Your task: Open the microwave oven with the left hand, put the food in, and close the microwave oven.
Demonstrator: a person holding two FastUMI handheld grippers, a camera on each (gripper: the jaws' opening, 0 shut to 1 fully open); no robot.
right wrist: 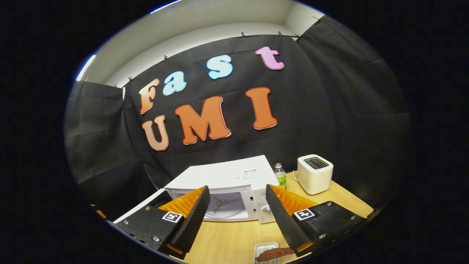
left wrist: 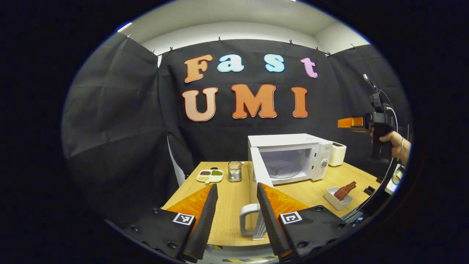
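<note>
Microwave (left wrist: 289,157) far-centre on desk (left wrist: 227,205), door open; food (right wrist: 274,253) in white dish, near-right, directly below right hand-held gripper (right wrist: 238,216), fingers apart, empty; left hand-held gripper (left wrist: 234,216) apart too.

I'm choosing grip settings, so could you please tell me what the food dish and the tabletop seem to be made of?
The food dish looks like glossy white ceramic or hard plastic: smooth and evenly white, but which one isn't clear. The tabletop looks like light wood or wood-look laminate with a matte finish, showing faint grain.
</note>
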